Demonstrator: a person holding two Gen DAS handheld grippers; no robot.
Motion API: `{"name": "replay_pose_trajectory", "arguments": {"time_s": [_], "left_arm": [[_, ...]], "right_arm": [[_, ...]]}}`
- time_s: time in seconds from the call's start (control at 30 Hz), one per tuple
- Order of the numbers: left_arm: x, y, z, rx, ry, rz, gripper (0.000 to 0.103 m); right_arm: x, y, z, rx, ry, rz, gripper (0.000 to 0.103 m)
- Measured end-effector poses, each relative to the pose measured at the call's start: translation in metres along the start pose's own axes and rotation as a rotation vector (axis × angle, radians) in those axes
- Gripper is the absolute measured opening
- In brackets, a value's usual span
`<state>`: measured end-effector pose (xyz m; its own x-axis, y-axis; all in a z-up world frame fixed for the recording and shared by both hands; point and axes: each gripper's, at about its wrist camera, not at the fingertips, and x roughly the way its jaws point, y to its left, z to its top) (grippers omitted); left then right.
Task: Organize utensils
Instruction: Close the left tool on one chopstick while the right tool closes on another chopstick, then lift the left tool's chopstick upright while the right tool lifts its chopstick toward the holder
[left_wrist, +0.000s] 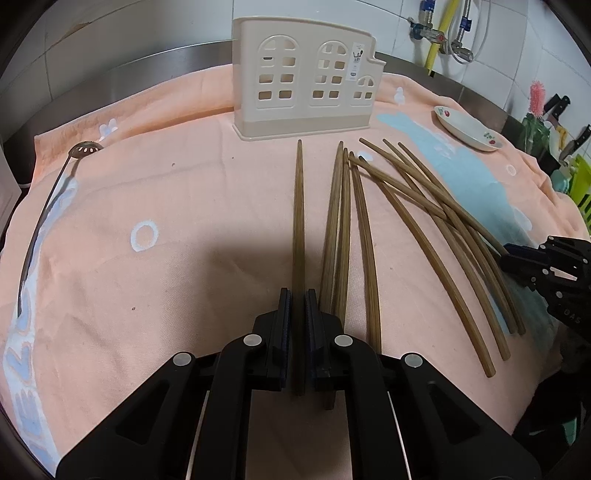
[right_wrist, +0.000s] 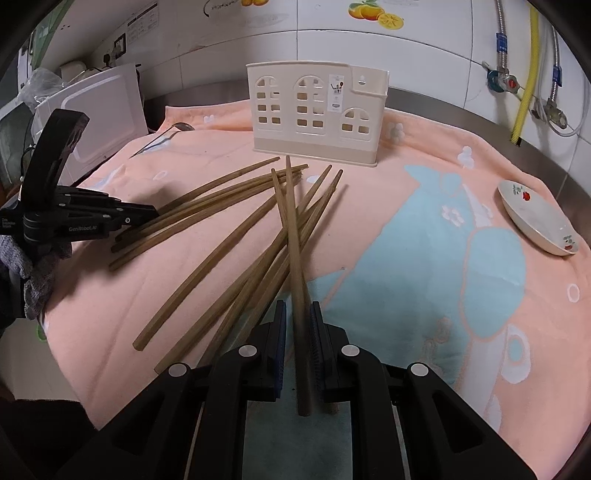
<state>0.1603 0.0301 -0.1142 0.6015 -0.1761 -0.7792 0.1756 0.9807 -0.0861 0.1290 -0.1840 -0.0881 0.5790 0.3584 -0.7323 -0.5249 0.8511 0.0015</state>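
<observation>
Jaws, left gripper (left_wrist: 297, 295): closed on the thick end of one chopstick (left_wrist: 298, 236), which runs straight up the centre of the left wrist view, its thin tip toward the holder. Jaws, right gripper (right_wrist: 299, 308): closed on a second chopstick (right_wrist: 293, 236), lower centre of the right wrist view, tip likewise toward the holder and crossing above the loose ones.

Item, loose chopsticks (left_wrist: 417, 221): wooden, fanned over the towel, centre to lower right in the left wrist view; several overlap.

Item, utensil holder (left_wrist: 303, 83): cream plastic, house-shaped with window cut-outs, upright at upper centre, just beyond the chopstick tips. No utensil shows through its windows.

Item, slotted spoon (left_wrist: 48, 206): metal, along the left edge of the towel (left_wrist: 166, 192).

Item, small dish (left_wrist: 467, 127): floral print, upper right.

Step in hand, judged: each held stick to be lifted clear and dropped into the holder.
- Lift the right-hand stick straight up first; it lies across others and could drag them.
- Tilt each stick toward vertical before reaching the rim; a slanted entry may catch the wall or tip the light holder.
- Take the two sticks in turn, since both grippers converge on one opening.
- Release only once the tip is well inside.

Writing: "GenRobot.AI" reads on the left gripper body (right_wrist: 83, 229) in the right wrist view. A small sticker (right_wrist: 335, 92) on the holder front carries a utensil pictogram; its text is too small to read.
</observation>
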Motion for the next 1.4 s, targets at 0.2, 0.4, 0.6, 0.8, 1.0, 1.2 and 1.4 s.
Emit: {"name": "replay_pose_trajectory", "arguments": {"time_s": [0.2,0.4,0.6,0.8,1.0,1.2,1.4], "left_arm": [[-0.001,-0.002,0.003,0.001,0.007,0.013,0.006],[-0.016,-0.003,0.007,0.000,-0.034,0.006,0.006],[-0.039,-0.005,0.016,-0.013,-0.039,-0.039,0.006],[-0.039,-0.012,0.013,0.037,0.018,0.018,0.006],[-0.045,-0.006,0.010,0.028,0.023,0.016,0.006],[-0.054,-0.006,0.017,0.025,-0.002,0.024,0.006],[-0.067,-0.004,0.025,-0.001,-0.070,0.027,0.006]], "right_arm": [[-0.008,0.000,0.002,0.016,-0.023,-0.006,0.007],[-0.029,0.001,0.014,0.018,-0.070,-0.011,0.007],[-0.050,0.000,0.033,0.030,-0.128,-0.005,0.007],[-0.066,0.002,0.055,0.025,-0.187,-0.014,0.007],[-0.070,0.001,0.059,0.030,-0.194,-0.014,0.007],[-0.070,-0.001,0.064,0.035,-0.201,-0.010,0.007],[-0.072,-0.003,0.070,0.039,-0.203,-0.005,0.007]]}}
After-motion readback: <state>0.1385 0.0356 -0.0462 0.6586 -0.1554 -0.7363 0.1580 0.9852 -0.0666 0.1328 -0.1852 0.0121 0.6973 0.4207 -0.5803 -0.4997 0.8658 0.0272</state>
